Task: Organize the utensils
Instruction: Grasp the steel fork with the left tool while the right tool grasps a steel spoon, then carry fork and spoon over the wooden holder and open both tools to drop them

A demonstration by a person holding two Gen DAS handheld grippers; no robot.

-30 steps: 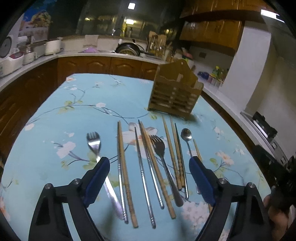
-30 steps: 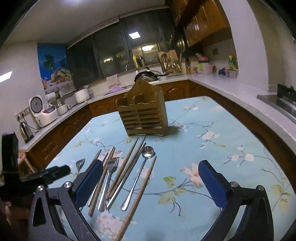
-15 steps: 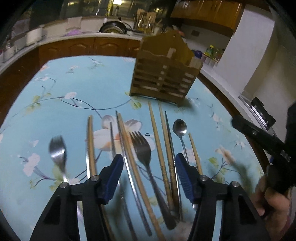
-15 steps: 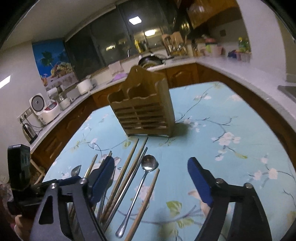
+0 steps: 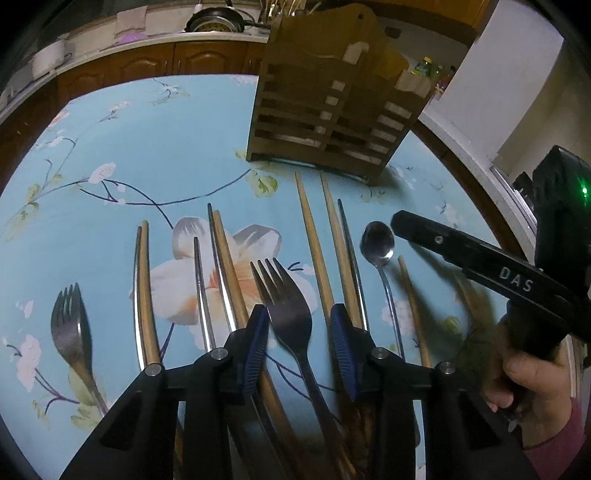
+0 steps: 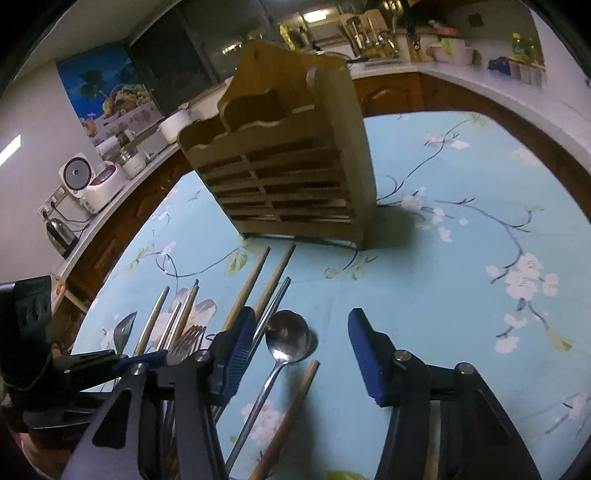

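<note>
Forks, a spoon and several wooden and metal chopsticks lie side by side on a blue floral tablecloth [image 5: 155, 155]. A slatted wooden utensil holder [image 5: 332, 110] [image 6: 288, 166] stands upright behind them. My left gripper [image 5: 298, 325] hangs low over the middle fork [image 5: 288, 314]. Its jaws are closing with the fork's neck between them, and the pads stand apart from it. My right gripper [image 6: 301, 328] is closing too. The spoon [image 6: 288, 336] [image 5: 377, 240] and a wooden chopstick [image 6: 295, 398] lie between its pads, untouched. A second fork [image 5: 70, 325] lies at the far left.
A person's hand [image 5: 528, 380] holds the right gripper's handle at the right of the left wrist view. A counter runs around the table with a rice cooker [image 6: 92, 181], a kettle [image 6: 59, 232] and a pan [image 5: 214, 24]. Bare tablecloth [image 6: 480, 229] lies to the right of the holder.
Both grippers have moved forward and down toward the row of utensils. Their jaws have narrowed a good deal. The holder now looms larger in both views.
</note>
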